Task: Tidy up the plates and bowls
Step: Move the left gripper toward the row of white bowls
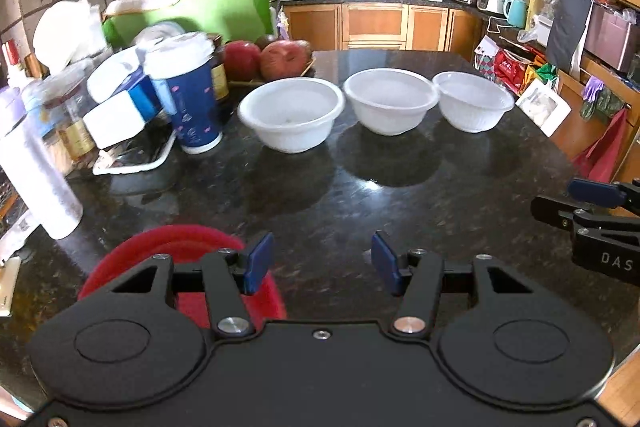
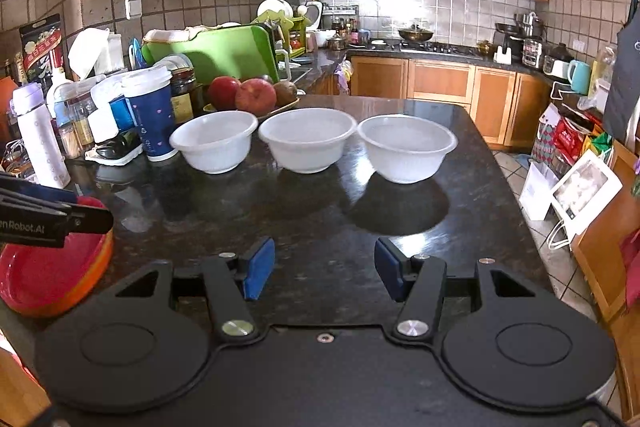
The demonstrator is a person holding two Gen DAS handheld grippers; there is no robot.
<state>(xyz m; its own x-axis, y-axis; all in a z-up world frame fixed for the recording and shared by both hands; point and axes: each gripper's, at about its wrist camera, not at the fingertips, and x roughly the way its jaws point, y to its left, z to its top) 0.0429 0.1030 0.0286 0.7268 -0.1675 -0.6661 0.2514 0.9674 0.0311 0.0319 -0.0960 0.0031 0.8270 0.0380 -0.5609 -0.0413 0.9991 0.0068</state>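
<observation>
Three white bowls stand in a row across the dark stone counter: left bowl, middle bowl, right bowl. A stack of red plates on an orange one lies at the near left; its top red plate is partly hidden behind my left gripper. My left gripper hovers open over the near counter, nothing between its blue pads. My right gripper is beside it on the right, also open and holding nothing.
Clutter crowds the counter's left: a blue cup, a white bottle, boxes, jars, apples on a tray and a green board. The counter's right edge drops to a floor with bags and boxes.
</observation>
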